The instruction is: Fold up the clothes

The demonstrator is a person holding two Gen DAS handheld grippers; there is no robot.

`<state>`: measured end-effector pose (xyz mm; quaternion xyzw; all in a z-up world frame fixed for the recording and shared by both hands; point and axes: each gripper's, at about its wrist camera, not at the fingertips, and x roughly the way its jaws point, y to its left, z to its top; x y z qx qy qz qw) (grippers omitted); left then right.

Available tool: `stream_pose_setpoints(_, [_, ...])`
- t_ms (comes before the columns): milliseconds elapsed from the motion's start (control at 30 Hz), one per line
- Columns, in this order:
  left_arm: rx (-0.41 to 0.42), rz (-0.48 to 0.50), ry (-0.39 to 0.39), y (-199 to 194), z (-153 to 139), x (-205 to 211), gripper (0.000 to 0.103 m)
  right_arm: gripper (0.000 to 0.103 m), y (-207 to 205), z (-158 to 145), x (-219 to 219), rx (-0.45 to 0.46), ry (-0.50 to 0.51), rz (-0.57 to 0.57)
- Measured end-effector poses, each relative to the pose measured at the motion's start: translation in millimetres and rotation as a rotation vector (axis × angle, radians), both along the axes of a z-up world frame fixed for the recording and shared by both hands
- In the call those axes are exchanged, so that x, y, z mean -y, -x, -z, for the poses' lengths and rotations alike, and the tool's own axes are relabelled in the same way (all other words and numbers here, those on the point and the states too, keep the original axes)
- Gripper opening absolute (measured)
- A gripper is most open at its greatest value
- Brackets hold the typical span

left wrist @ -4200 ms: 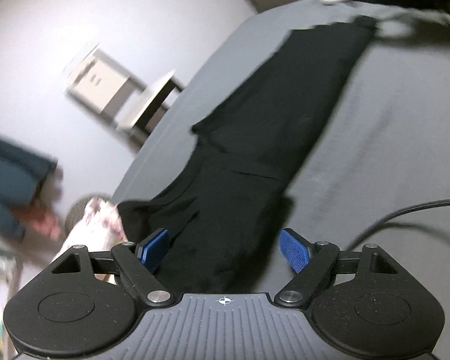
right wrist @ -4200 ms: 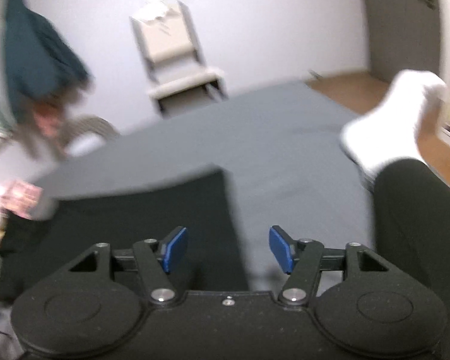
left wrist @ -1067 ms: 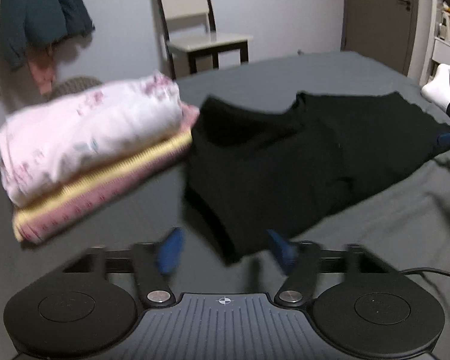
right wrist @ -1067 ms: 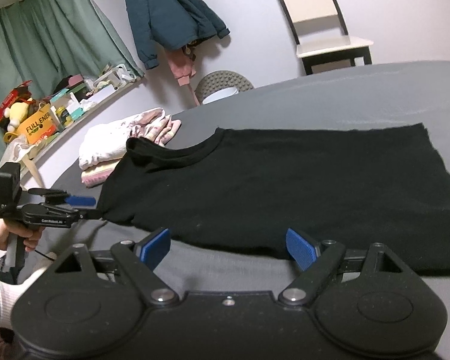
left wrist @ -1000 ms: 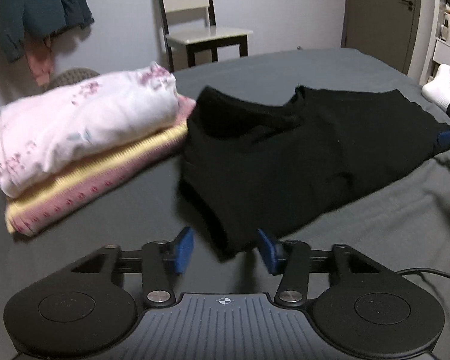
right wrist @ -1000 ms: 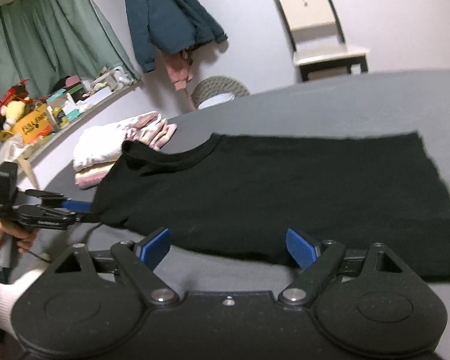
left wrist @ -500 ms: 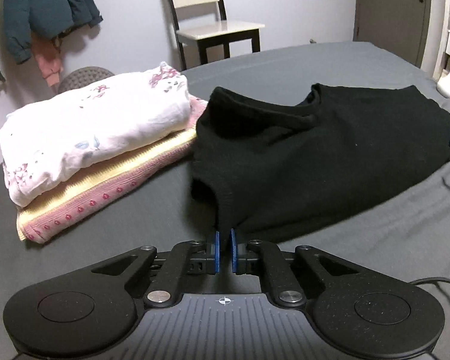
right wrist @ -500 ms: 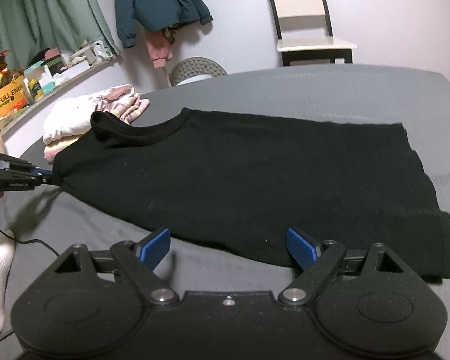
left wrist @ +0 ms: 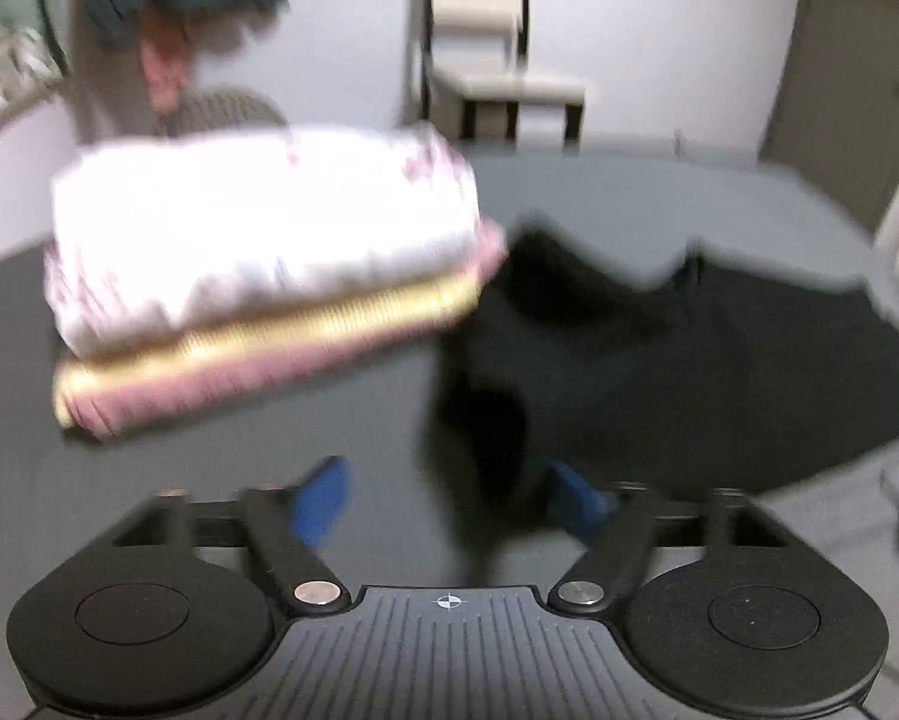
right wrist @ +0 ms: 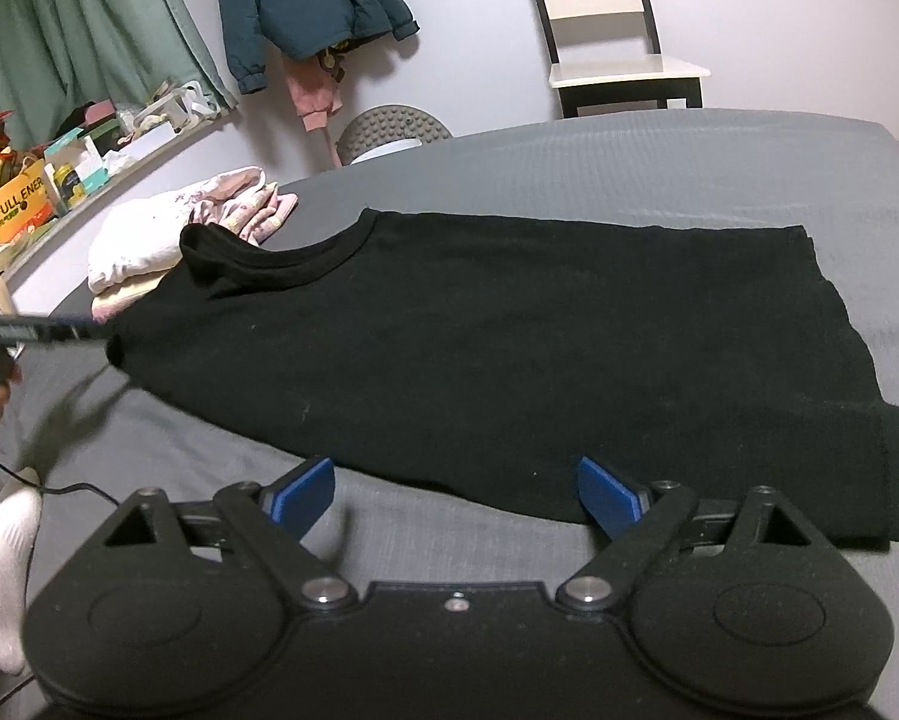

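Since half a second ago, the left claw (left wrist: 449, 495) has spread, blurred, with the black shirt's (left wrist: 659, 372) edge between its fingers. Right view: right claw (right wrist: 455, 489) spread, empty, at the shirt's near edge on the bed (right wrist: 659, 174).

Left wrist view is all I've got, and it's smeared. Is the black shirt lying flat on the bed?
Observer: Mostly. The right wrist view shows the black shirt spread on the grey bed, though its right end looks rolled over.
Operator: Where's the right gripper?
Observer: The right gripper is open at the shirt's near edge, holding nothing.
Operator: And my left gripper, seen from there?
Observer: The left gripper is at the shirt's sleeve end, near the folded pile. It is blurred there, so I cannot tell whether it touches.
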<state>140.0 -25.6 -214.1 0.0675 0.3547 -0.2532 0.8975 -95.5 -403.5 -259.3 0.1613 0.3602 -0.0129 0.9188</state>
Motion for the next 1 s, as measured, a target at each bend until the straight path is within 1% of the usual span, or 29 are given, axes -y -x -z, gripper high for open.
stream_pose_setpoints(33, [0.021,-0.007,0.027,-0.7,-4.1,-1.5,0.094,0.089,0.0,0.0,-0.1,-0.001,0.001,-0.001])
stream_pose_setpoints(100, [0.032,-0.024,0.072,-5.4,-9.7,-2.0,0.094,0.089,-0.1,-0.1,-0.3,-0.002,0.002,-0.003])
stream_pose_setpoints(200, [0.01,-0.059,0.118,-17.6,-9.3,0.7,0.094,0.09,-0.1,0.0,-0.8,-0.003,0.006,-0.007])
stream_pose_setpoints(233, [0.008,-0.058,0.116,-21.3,-7.0,5.6,0.094,0.09,-0.1,0.2,-1.0,-0.003,0.008,-0.008])
stream_pose_setpoints(333, [0.037,-0.05,0.048,-29.5,3.3,23.9,0.094,0.09,0.0,0.6,-1.6,-0.003,0.014,-0.012])
stream_pose_setpoints(400, [0.029,-0.046,0.028,-34.0,11.8,33.9,0.094,0.09,1.1,1.2,-1.7,-0.002,0.019,-0.016])
stream_pose_setpoints(500, [-0.019,-0.044,0.044,-37.5,24.1,38.2,0.094,0.091,3.1,2.8,-1.0,-0.007,0.026,-0.018])
stream_pose_setpoints(633, [-0.041,-0.056,0.079,-43.6,34.2,43.1,0.094,0.093,2.5,3.8,-2.3,-0.01,0.038,-0.027])
stream_pose_setpoints(700, [-0.088,-0.084,0.062,-50.9,44.8,47.8,0.094,0.093,3.0,4.1,-3.7,-0.01,0.054,-0.036])
stream_pose_setpoints(767, [-0.081,-0.103,-0.002,-52.2,55.8,56.6,0.094,0.093,4.0,4.5,-5.4,-0.011,0.074,-0.047])
stream_pose_setpoints(800, [-0.076,-0.107,-0.008,-51.5,56.8,59.5,0.094,0.093,4.5,4.7,-6.1,-0.011,0.081,-0.051])
stream_pose_setpoints(967, [-0.052,-0.115,0.003,-46.8,55.3,71.3,0.093,0.095,4.2,4.6,-5.0,-0.012,0.085,-0.057])
stream_pose_setpoints(1000, [-0.058,-0.103,0.033,-45.6,54.3,71.0,0.093,0.095,4.3,4.7,-4.7,-0.012,0.083,-0.056])
